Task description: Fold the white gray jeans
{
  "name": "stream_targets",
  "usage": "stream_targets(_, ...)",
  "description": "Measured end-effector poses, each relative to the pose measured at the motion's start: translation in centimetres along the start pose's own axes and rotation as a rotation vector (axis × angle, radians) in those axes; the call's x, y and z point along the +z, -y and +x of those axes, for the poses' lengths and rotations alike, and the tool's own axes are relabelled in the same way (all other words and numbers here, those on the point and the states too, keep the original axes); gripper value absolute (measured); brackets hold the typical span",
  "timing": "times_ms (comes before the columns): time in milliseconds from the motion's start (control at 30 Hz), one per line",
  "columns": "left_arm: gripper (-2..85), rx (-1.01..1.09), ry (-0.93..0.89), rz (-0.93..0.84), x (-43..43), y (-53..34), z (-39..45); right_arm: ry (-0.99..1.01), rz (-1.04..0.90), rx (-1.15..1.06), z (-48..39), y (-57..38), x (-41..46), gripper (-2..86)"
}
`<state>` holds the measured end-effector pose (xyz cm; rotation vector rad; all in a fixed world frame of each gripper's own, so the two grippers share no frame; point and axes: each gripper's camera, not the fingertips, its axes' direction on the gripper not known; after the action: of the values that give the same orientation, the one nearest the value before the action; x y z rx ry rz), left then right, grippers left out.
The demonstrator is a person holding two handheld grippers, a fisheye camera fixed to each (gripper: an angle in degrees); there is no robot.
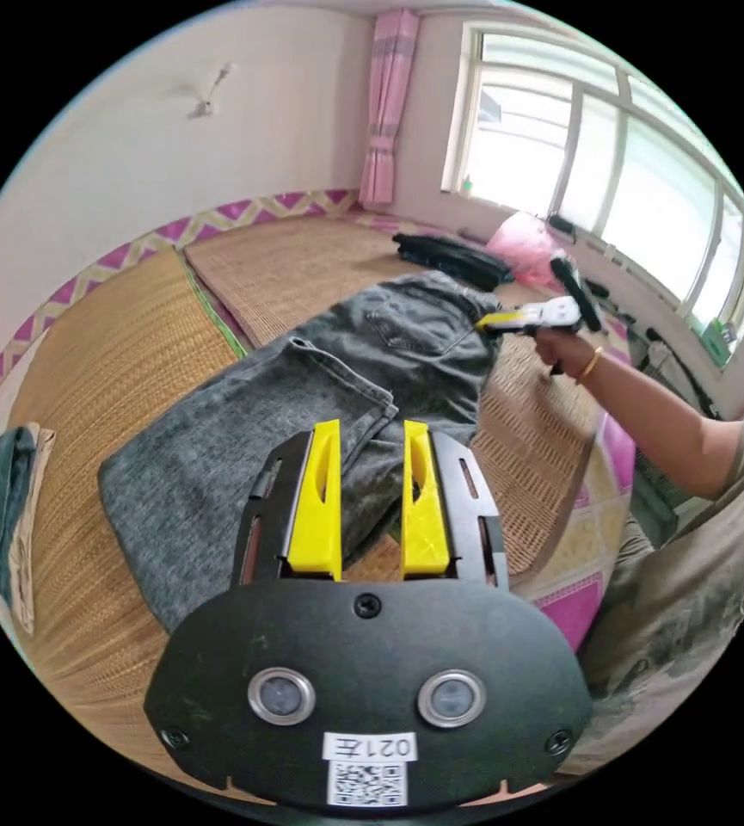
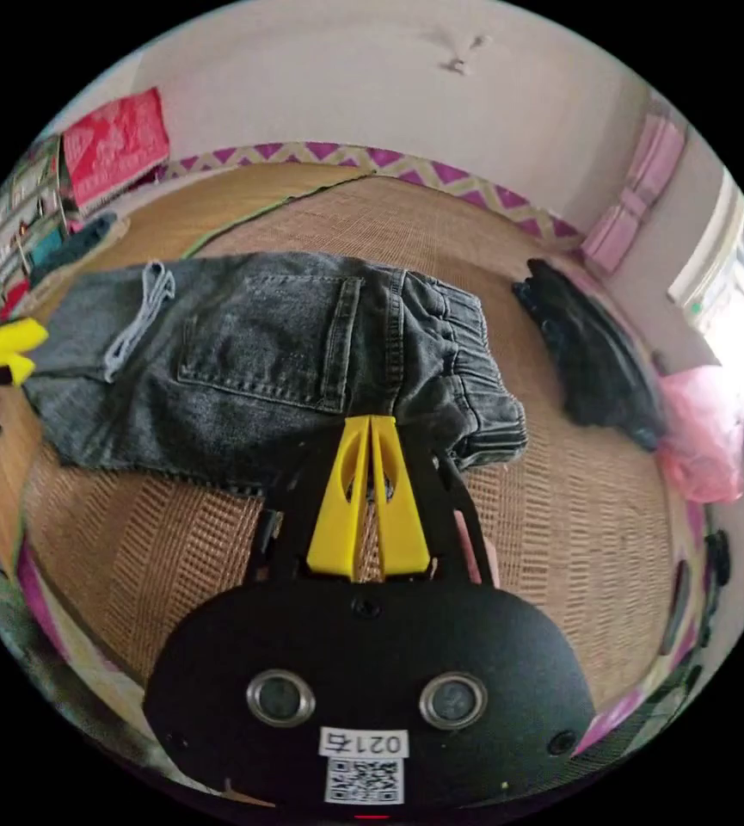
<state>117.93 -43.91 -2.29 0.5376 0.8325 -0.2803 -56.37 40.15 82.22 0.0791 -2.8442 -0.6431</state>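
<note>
The grey jeans (image 1: 303, 404) lie flat on a woven mat (image 1: 113, 344), legs laid one over the other, a back pocket facing up. My left gripper (image 1: 372, 430) hovers open over the leg end, with a fold of denim showing between its yellow jaws. A person's hand holds my right gripper (image 1: 496, 320) at the waistband. In the right gripper view the jeans (image 2: 268, 344) stretch leftward, and the right gripper (image 2: 372, 422) has its jaw tips pressed together on the jeans' near edge by the elastic waist. The left gripper (image 2: 6, 348) sits by the hem at far left.
A dark folded garment (image 2: 591, 361) and a pink bag (image 2: 703, 439) lie beyond the waistband, towards the window (image 1: 612, 172). Folded clothes (image 1: 10, 516) rest at the mat's left edge. The person's arm (image 1: 655, 422) reaches in from the right. Bare mat (image 2: 561, 533) surrounds the jeans.
</note>
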Motion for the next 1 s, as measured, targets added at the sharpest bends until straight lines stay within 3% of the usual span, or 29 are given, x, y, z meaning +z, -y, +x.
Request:
stream_targets(100,9.4,0.011,0.017,-0.095,3.5,3.4,0.9,0.224,0.003,0.112,3.8,-0.6,0.1,-1.0)
stream_targets(300,9.1,0.09,0.053,-0.247,7.0,7.3,2.9,-0.076,-0.02,-0.038,-0.7,-1.1,0.1,-0.8)
stream_targets(533,7.3,0.141,0.127,-0.338,7.8,7.8,4.3,0.057,-0.017,0.033,2.5,-2.4,-0.4,-1.0)
stream_targets(667,4.0,-0.027,-0.002,-0.16,2.5,7.0,0.3,0.013,-0.002,0.017,2.5,-3.4,-1.0,-1.0)
stream_targets(833,3.3,-0.325,-0.201,0.217,-10.1,1.1,-9.5,0.231,0.178,0.17,6.8,-7.8,-6.8,-0.6)
stream_targets(1000,2.2,-0.557,-0.138,0.437,-22.8,-10.7,-19.4,0.42,0.242,0.193,8.6,-14.1,-12.0,1.4)
